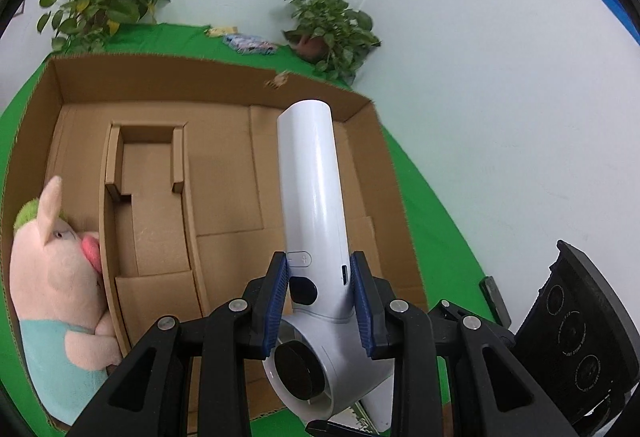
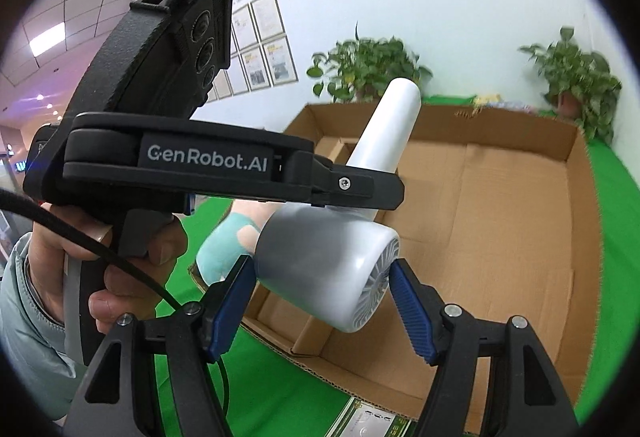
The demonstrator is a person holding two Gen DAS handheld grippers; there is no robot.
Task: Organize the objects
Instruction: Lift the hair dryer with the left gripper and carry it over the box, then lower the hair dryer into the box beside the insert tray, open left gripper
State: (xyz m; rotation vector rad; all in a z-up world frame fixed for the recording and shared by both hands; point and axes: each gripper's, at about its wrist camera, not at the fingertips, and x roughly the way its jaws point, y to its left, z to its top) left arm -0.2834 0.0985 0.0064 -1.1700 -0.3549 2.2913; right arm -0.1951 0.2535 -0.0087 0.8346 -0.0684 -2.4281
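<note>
A white handheld fan (image 1: 310, 177) with a long round handle hangs in the air over an open cardboard box (image 1: 216, 85). My left gripper (image 1: 319, 269) is shut on the handle just above the fan head, blue pads on both sides. In the right wrist view my right gripper (image 2: 322, 269) is shut on the round fan head (image 2: 320, 237), one pad on its grille face and one on its back. The left gripper (image 2: 360, 193) shows there from the side, a hand around its grip. A pink plush pig (image 1: 56, 277) in a teal shirt lies in the box's left compartment.
The box (image 2: 500, 125) lies on a green cloth (image 1: 432, 237); cardboard dividers (image 1: 148, 157) partition its floor. Two potted plants (image 1: 100, 5) (image 1: 332, 25) and snack packets (image 1: 248, 43) line the back by the white wall. A printed booklet (image 2: 368, 421) lies at the box's near edge.
</note>
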